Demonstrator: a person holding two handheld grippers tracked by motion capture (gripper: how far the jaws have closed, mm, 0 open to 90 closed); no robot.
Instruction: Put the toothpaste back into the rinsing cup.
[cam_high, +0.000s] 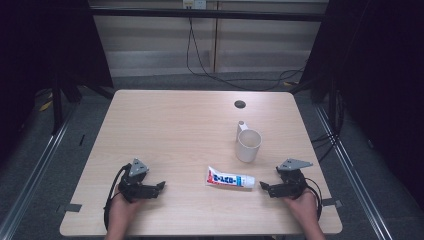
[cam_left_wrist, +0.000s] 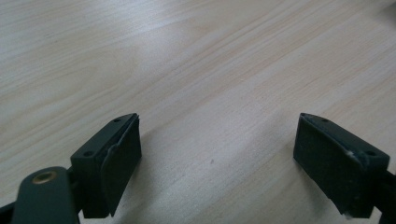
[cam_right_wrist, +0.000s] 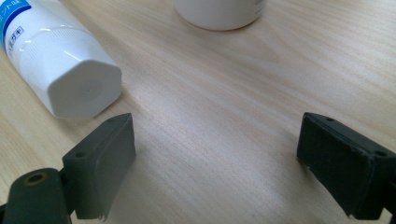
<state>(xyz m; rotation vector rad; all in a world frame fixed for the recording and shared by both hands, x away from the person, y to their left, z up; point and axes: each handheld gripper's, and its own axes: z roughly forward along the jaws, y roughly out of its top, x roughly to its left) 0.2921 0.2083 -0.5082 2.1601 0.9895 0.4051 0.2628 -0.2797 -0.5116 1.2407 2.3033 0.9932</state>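
Wooden table (cam_high: 165, 125) | white tube (cam_high: 230, 178) lying flat (blue label, capped) | right claw (cam_high: 267, 188) wide open, empty

Tube (cam_high: 230, 179) label — blue band, white Japanese characters, too small and blurred to read.

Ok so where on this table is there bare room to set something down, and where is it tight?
The whole left half of the table is bare, from the far edge down to the left hand-held gripper. The far right corner past the dark round hole is free too. It is crowded near right, where the white mug, the toothpaste tube and the right hand-held gripper sit close.
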